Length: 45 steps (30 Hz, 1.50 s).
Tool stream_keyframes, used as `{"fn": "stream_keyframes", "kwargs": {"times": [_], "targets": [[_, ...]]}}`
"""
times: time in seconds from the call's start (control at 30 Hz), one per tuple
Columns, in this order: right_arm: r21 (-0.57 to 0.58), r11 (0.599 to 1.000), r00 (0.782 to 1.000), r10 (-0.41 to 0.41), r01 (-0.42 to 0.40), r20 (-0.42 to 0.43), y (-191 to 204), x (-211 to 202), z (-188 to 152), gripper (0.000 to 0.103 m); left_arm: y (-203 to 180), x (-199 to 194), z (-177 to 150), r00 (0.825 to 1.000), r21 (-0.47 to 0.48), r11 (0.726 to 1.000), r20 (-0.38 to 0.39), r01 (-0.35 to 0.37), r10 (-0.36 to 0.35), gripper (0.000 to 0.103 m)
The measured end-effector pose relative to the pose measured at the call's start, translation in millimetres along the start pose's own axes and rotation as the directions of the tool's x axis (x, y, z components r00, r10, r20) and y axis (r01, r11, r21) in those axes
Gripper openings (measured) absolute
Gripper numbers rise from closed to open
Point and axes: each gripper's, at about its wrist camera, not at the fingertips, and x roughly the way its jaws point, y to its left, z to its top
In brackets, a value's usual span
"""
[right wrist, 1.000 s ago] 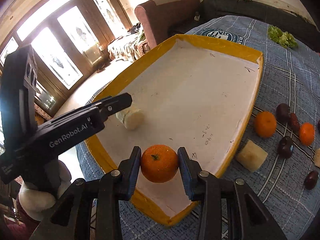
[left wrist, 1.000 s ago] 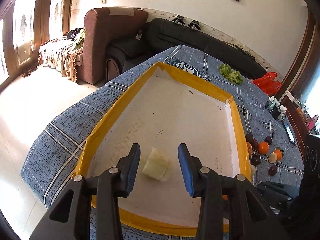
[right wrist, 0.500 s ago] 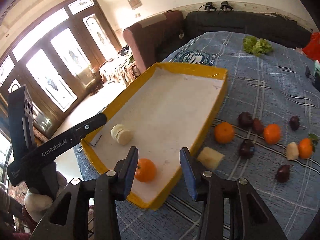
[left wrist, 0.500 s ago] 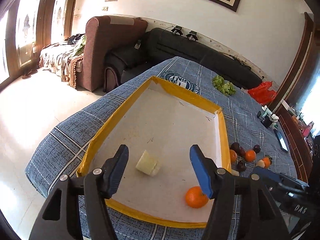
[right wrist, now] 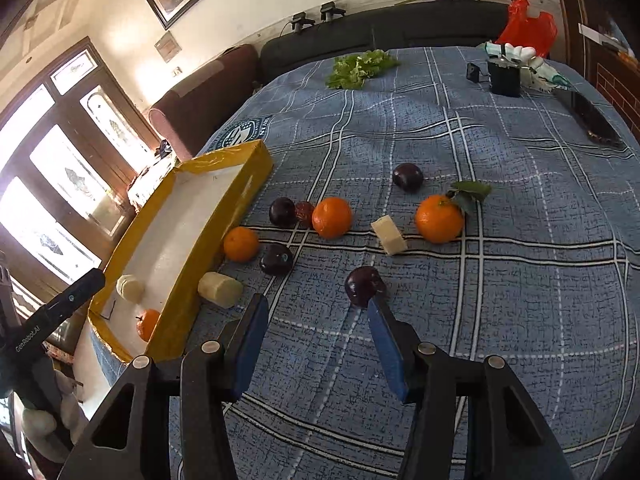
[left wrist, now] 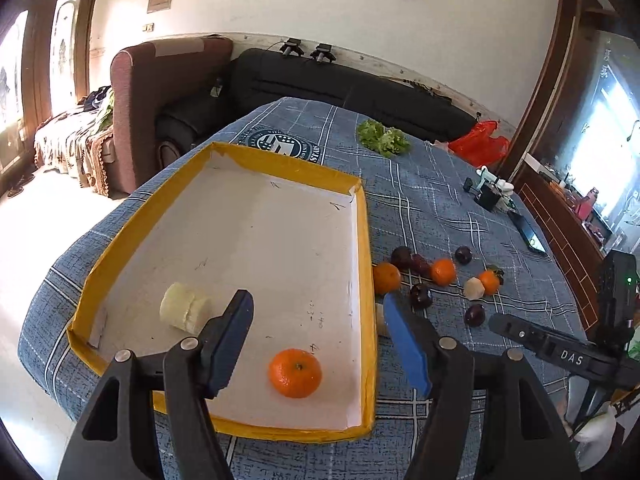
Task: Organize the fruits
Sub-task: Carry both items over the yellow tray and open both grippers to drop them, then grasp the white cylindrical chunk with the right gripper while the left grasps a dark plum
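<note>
Your left claw (left wrist: 320, 332) hangs over the near end of the yellow-rimmed tray (left wrist: 367, 240), its jaws opening with nothing gripped between them; one tangerine (left wrist: 295, 373) sits on the white tray floor below the gap, clear of both blue pads, and a pale peeled fruit chunk (left wrist: 185, 313) lies just left of the left pad, also inside the tray. Your right claw (right wrist: 314, 320) points down at the blue plaid cloth (right wrist: 520, 300) covering the bench, jaws opening too and holding nothing, only bare cloth between the pads. A dark plum (right wrist: 363, 285) sits right at the tip of the right-hand pad; whether they touch, you cannot tell from here. The rest of the fruit is loose on the cloth beside the tray: a second pale chunk (right wrist: 220, 289) just outside the tray wall, a small tangerine (right wrist: 241, 244) near it, another plum (right wrist: 276, 259), a plum (right wrist: 282, 211) and a reddish date-like fruit (right wrist: 305, 212) touching a bigger tangerine (right wrist: 332, 217), a pale wedge (right wrist: 389, 235), a tangerine with a leaf (right wrist: 439, 218), and one more plum (right wrist: 407, 177) farther back. A lettuce bunch (right wrist: 360, 65) lies at the far edge, well apart from the fruit.
</note>
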Motion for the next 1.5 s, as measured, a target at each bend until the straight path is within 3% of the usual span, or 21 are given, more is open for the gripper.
{"fn": "stream_keyframes", "kwargs": {"times": [0.2,0.43,0.57,0.77,0.93,1.07,1.27,1.37,1.5], "targets": [[-0.187,0.980,0.997,0.066,-0.074,-0.049,59.8,38.0,5.8,0.057,8.0,-4.8,4.6,1.000,-0.029,1.000,0.011,-0.006,0.006,0.068],[-0.396,0.918,0.996,-0.007,-0.031,-0.092,88.4,81.8,1.8,0.057,22.2,1.1,5.4,1.000,-0.056,0.998,-0.010,0.005,-0.005,0.068],[-0.445,0.895,0.994,-0.028,-0.023,-0.108,91.1,98.0,-0.9,0.048,22.4,5.4,6.0,1.000,-0.063,0.998,-0.019,0.024,-0.025,0.068],[-0.381,0.922,0.993,0.017,-0.060,-0.115,88.3,100.2,1.0,0.040,8.3,10.5,7.0,0.999,-0.034,0.999,-0.031,0.035,-0.036,0.068],[-0.292,0.953,0.996,0.060,-0.077,-0.065,65.3,64.0,-0.9,0.040,-9.0,15.7,5.2,0.997,0.002,0.999,-0.050,0.054,-0.054,0.068],[-0.210,0.977,0.999,0.046,-0.047,-0.007,30.5,23.1,-9.5,0.040,-35.1,25.6,-0.9,0.991,0.063,0.992,-0.088,0.105,-0.100,0.068],[-0.038,0.997,0.997,-0.059,0.061,0.057,-45.5,-22.0,-24.4,0.039,-91.7,52.7,-17.7,0.968,0.158,0.966,-0.179,0.205,-0.176,0.068],[0.047,0.997,0.996,-0.070,0.067,0.060,-76.4,-33.3,-25.6,0.039,-125.0,71.6,-27.9,0.954,0.209,0.946,-0.225,0.248,-0.200,0.068],[0.113,0.992,0.996,-0.060,0.052,0.063,-98.9,-39.9,-27.7,0.039,-162.4,97.4,-34.7,0.952,0.299,0.920,-0.247,0.254,-0.182,0.067]]}}
